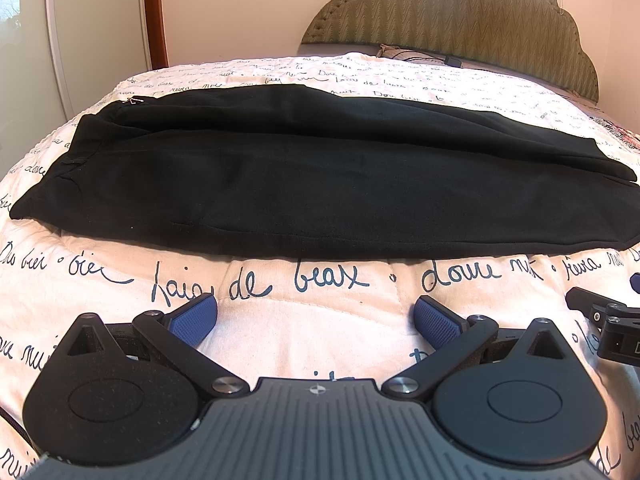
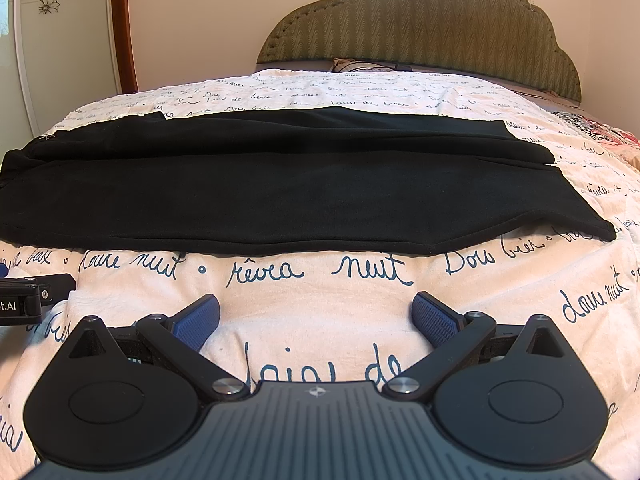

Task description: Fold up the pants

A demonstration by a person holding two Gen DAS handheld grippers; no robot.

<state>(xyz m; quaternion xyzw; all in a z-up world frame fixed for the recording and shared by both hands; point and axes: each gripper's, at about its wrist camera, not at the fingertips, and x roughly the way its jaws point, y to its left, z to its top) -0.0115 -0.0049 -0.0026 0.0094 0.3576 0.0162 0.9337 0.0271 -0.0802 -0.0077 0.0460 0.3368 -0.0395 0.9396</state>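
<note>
Black pants [image 1: 304,176] lie flat across the bed, folded lengthwise with one leg over the other, waistband at the left and leg hems at the right. The right wrist view shows the same pants [image 2: 280,188] with the hems ending near the right. My left gripper [image 1: 316,316] is open, its blue pads wide apart above the bedcover, short of the pants' near edge. My right gripper [image 2: 316,316] is open too, empty, just before the near edge. Each gripper shows at the edge of the other's view: the right gripper [image 1: 612,328] and the left gripper [image 2: 28,300].
The bed carries a cream bedcover [image 1: 320,344] printed with blue script. A green padded headboard [image 2: 424,32] stands behind, with a pillow [image 2: 360,66] at its foot. A patterned cloth [image 2: 600,132] lies at the far right. A white wardrobe door [image 1: 100,16] stands at left.
</note>
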